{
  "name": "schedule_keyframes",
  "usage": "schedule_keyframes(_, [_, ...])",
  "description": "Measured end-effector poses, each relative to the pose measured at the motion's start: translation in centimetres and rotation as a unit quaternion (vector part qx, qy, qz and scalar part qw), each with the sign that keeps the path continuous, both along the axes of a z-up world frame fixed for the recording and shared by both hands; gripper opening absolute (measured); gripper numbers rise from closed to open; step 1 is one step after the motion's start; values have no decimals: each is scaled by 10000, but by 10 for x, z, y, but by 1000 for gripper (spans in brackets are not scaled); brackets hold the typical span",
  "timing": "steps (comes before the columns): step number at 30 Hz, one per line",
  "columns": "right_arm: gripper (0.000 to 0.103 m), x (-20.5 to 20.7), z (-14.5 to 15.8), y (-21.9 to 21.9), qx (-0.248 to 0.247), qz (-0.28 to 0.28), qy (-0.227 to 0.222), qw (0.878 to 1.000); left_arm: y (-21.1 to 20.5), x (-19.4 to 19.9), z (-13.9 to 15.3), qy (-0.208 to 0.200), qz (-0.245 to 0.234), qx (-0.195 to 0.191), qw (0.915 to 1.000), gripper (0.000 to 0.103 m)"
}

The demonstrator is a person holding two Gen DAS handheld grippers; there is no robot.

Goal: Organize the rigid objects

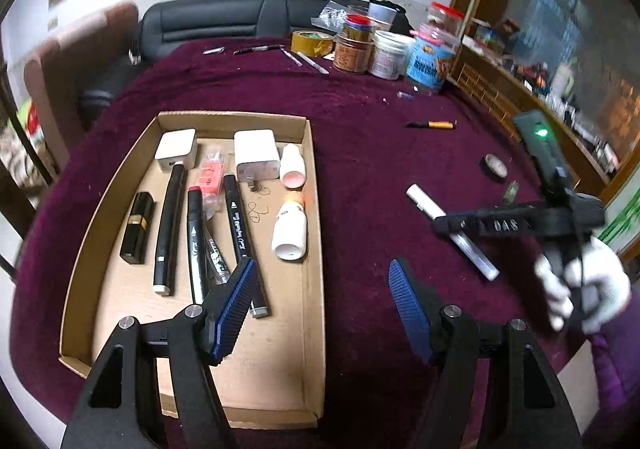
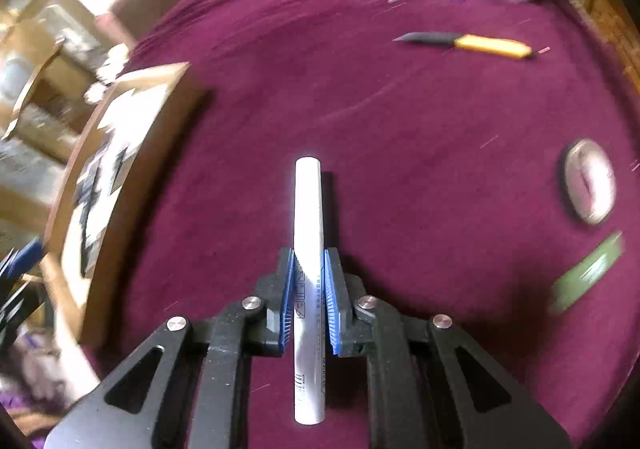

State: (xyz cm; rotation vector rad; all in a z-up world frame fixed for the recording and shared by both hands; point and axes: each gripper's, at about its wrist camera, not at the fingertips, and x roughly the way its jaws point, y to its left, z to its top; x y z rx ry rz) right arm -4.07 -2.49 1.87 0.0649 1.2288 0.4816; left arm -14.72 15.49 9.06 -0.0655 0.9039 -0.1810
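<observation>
A cardboard tray on the purple cloth holds two white chargers, black markers, a black lipstick, a pink packet and two small white bottles. My left gripper is open and empty, over the tray's right wall. My right gripper is shut on a white marker, just above the cloth right of the tray. In the left wrist view the right gripper clamps the white marker at mid-length.
An orange-handled knife, a small round tin and a green strip lie on the cloth. Jars, cans and a tape roll stand at the far edge, with pens beside them.
</observation>
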Motion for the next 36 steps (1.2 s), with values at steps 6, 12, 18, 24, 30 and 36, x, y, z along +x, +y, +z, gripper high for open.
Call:
schedule_keyframes(6, [12,-52,58,-9,-235,-436,-1724,9838,-26,-9,-5,-82,-142,583,9982,62])
schedule_keyframes(12, [103,-94,106,-54,-399,-1731,-3738,9103,-49,-13,0,-191,-229,919,9953,62])
schedule_keyframes(18, [93,-51,68,-105,-283,-2089,-2424,9470,-74,-11,-3,-154,-399,1238,9914,62])
schedule_keyframes(24, [93,-38,45,-142,-217,-2576,-2210,9404,-98,-9,-5,-145,-509,1510,9871,62])
schedule_keyframes(30, [93,-30,36,-169,-132,-2821,-2185,9341,-121,-3,-11,-64,-648,1666,9839,62])
schedule_keyframes(36, [93,-26,26,-192,-157,-3049,-2272,9248,-136,14,-26,373,-861,1398,9857,62])
